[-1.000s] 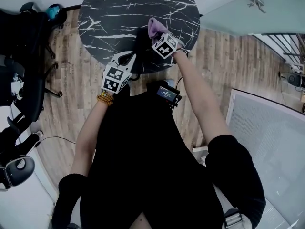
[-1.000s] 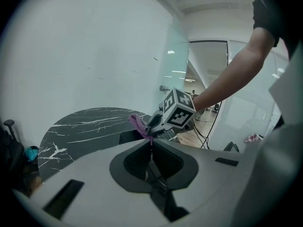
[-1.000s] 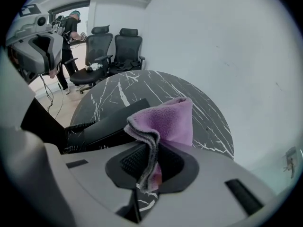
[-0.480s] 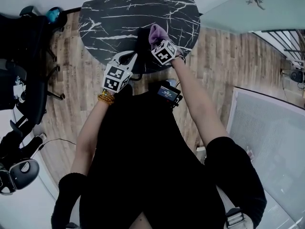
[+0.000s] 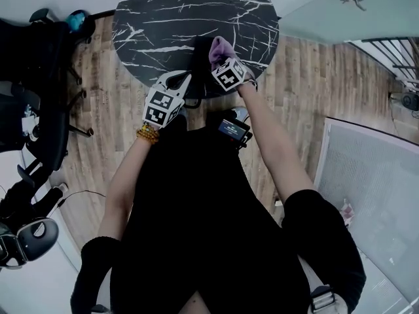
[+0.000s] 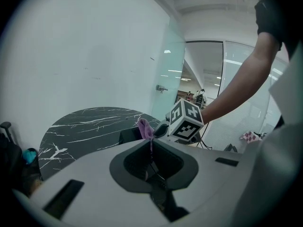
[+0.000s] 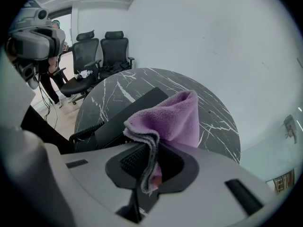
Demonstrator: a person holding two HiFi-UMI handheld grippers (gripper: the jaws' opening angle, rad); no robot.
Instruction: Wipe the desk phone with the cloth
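Looking out over left gripper (image 6: 151,143): jaws together, nothing held. Just past the tips, right gripper (image 6: 159,130) clamped on purple cloth (image 6: 144,126), over dark phone (image 6: 129,135) on round black marble counter (image 6: 85,126). Bare forearm (image 6: 236,86) in from right. White wall, glass partition (image 6: 168,70) behind.

We find ourselves in an office. Two black swivel office chairs (image 7: 102,51) stand on a wood-plank floor (image 5: 118,129). A round black marble-patterned table (image 5: 170,18) sits beside a plain white wall (image 6: 85,56). On that table rests a black desk phone (image 7: 124,111) with a coiled cord (image 7: 87,130). Glass partition walls (image 6: 168,70) carry a metal door handle (image 6: 161,88).
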